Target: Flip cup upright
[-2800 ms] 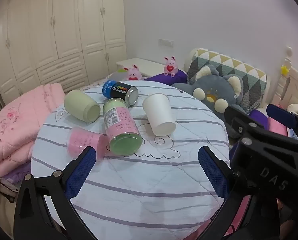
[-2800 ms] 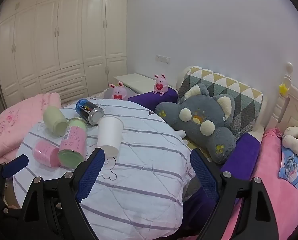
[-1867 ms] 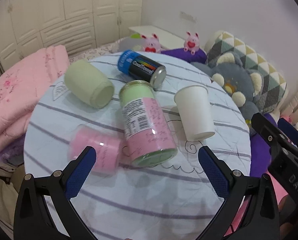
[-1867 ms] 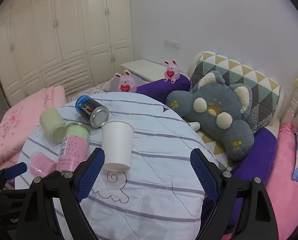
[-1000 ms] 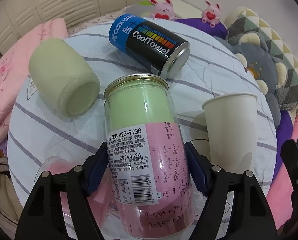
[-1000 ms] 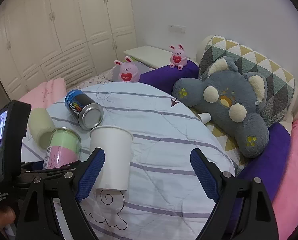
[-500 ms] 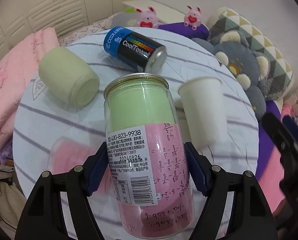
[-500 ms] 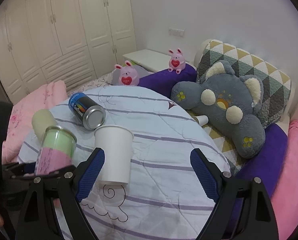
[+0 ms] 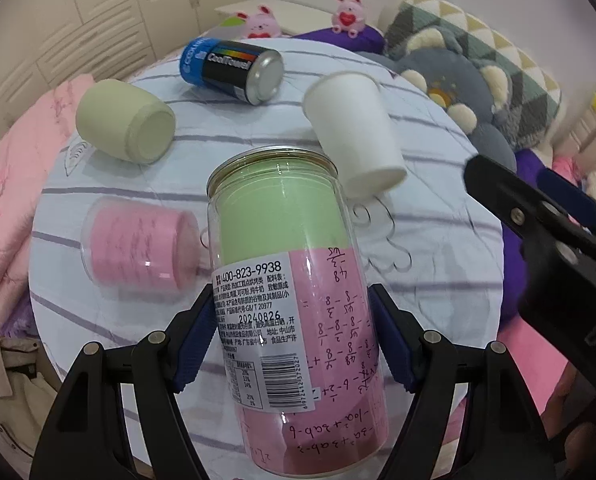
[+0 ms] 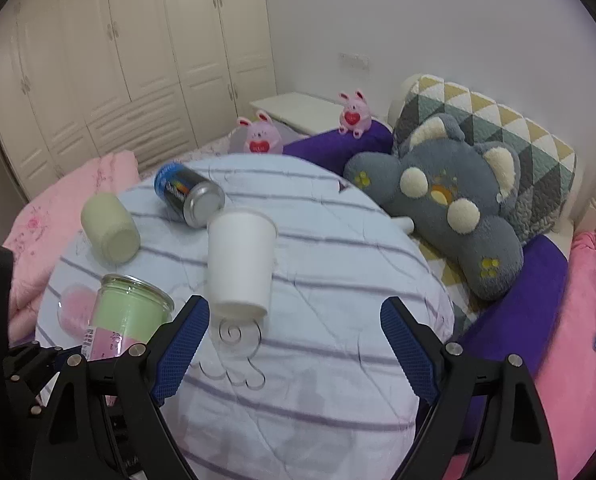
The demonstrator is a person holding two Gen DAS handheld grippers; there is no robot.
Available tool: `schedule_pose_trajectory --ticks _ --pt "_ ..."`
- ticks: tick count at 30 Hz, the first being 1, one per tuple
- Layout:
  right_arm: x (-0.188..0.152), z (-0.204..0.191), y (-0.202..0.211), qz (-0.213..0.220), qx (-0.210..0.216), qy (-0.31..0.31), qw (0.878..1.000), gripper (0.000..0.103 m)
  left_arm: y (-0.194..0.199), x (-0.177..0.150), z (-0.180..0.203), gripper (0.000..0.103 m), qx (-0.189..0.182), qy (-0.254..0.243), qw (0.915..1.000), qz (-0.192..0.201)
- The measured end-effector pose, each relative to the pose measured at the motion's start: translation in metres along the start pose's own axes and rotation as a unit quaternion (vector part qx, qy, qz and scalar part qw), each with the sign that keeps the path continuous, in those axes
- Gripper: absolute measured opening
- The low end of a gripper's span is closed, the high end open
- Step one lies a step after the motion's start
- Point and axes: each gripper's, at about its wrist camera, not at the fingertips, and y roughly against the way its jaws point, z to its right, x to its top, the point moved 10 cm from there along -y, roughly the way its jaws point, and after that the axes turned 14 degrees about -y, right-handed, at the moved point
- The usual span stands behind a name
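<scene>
1. The left tongs (image 9: 294,336) are pinching the jar (image 9: 294,292), a clear can-shaped cup with green and pink paper inside, low on its pink half; the blue pads are pressing on both sides, and the label is facing the camera.
2. The jar is hanging clear of the tabletop (image 9: 438,248), its rim pointing toward 12 o'clock in the left view and leaning slightly; in the right view it is showing at 8 o'clock (image 10: 126,316), close to standing.
3. The right tongs (image 10: 294,336) are spread wide and holding nothing, hovering over the tabletop's near edge.
4. Outward from the jar, the pink cup (image 9: 138,252) is lying on its side at 9 o'clock, the green cup (image 9: 126,122) at 10, the blue can (image 9: 234,68) at 12, and the white cup (image 9: 354,128) at 1, all tipped over.
5. Judging the risks: the smooth wall is offering the pads little purchase, so the jar could slide or swing as it is turned.
6. The quilted cover is looking soft and wrinkled, so a jar set down off level could topple again.
7. The pink cup and white cup are lying near the landing spot, so a careless lowering could knock them rolling.
</scene>
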Motion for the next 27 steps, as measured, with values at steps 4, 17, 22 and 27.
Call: schedule_pose_trajectory --ticks 4,17,22,27 --pt "-0.009 -0.003 0.003 0.000 -0.003 0.008 1.000 0.089 -0.001 -0.008 0.004 0.075 0.009 -0.005 0.9999 -0.002" --pt "-0.022 -0.020 0.012 -0.044 0.031 -0.006 0.999 0.089 0.030 -0.023 0.000 0.095 0.019 -0.021 0.9986 0.045" --pt "-0.030 -0.040 0.019 -0.053 0.047 0.001 0.997 0.089 0.040 -0.035 -0.007 0.095 0.010 -0.011 0.9981 0.059" --pt "-0.044 -0.058 0.019 -0.074 0.054 0.009 0.996 0.089 0.039 -0.050 -0.017 0.095 0.009 -0.004 0.9985 0.054"
